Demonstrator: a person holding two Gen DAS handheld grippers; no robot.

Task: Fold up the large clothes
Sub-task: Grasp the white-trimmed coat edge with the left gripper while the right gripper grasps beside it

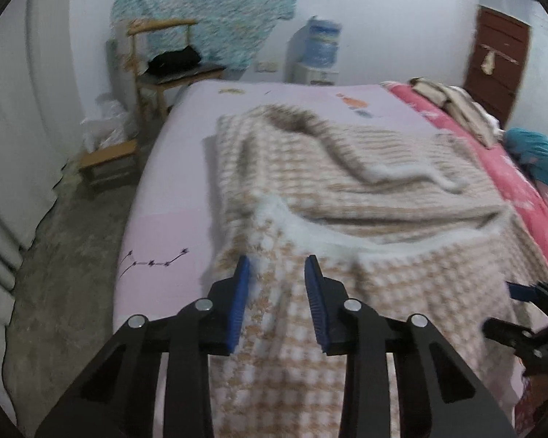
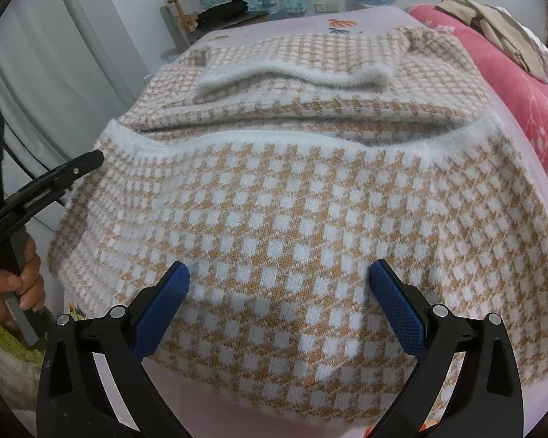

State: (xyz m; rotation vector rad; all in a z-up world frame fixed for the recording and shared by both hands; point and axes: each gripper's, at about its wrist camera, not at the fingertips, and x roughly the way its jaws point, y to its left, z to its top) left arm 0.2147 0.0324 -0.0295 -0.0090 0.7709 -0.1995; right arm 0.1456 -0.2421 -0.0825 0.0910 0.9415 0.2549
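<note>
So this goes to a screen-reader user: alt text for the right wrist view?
A tan-and-white checked sweater lies spread on a pink bed, with the right hand-held gripper open just above its near part. At the left edge, a hand holds the other gripper's handle.

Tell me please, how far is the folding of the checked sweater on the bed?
Done: the checked sweater lies spread on the bed, one part already folded over, its white fluffy edge on top. In hand: the left claw sits at the near edge with knit between its blue pads, not yet pinched; the right claw is wide open over the cloth. Left: grip and fold the rest.
</note>
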